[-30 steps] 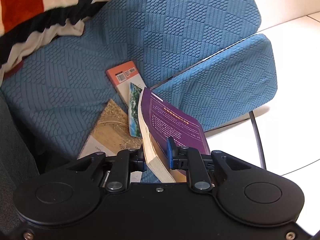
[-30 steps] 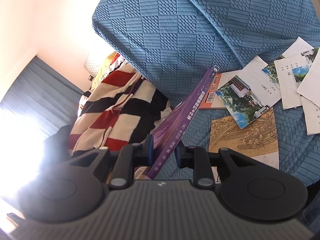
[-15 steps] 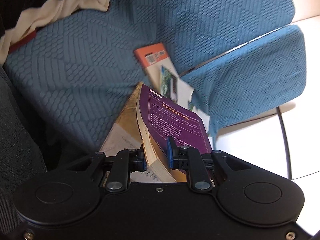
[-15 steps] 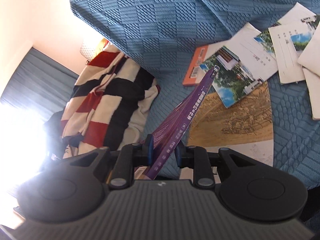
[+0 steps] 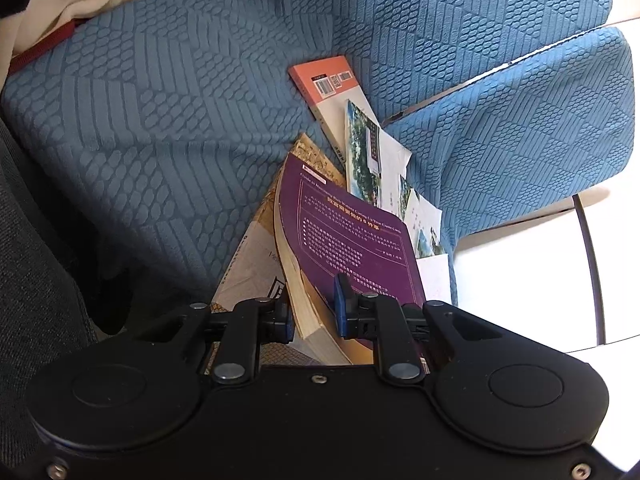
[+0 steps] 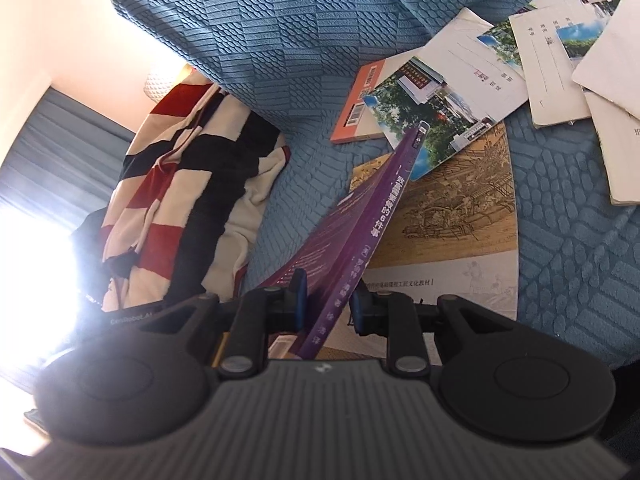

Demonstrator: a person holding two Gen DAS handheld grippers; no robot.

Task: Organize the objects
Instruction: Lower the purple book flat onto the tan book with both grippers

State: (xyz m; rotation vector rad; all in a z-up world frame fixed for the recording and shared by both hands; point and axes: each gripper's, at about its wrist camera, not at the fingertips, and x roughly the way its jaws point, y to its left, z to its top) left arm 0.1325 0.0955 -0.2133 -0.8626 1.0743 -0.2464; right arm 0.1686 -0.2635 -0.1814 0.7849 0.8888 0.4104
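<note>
While I've got both grippers clamped on purple book | over tan book | not set down | booklets, orange book unsorted

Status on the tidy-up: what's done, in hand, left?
Done: nothing stacked yet. In hand: both the left gripper and right gripper clamp the purple book above the tan book. Left: orange book and loose booklets lie scattered.
</note>
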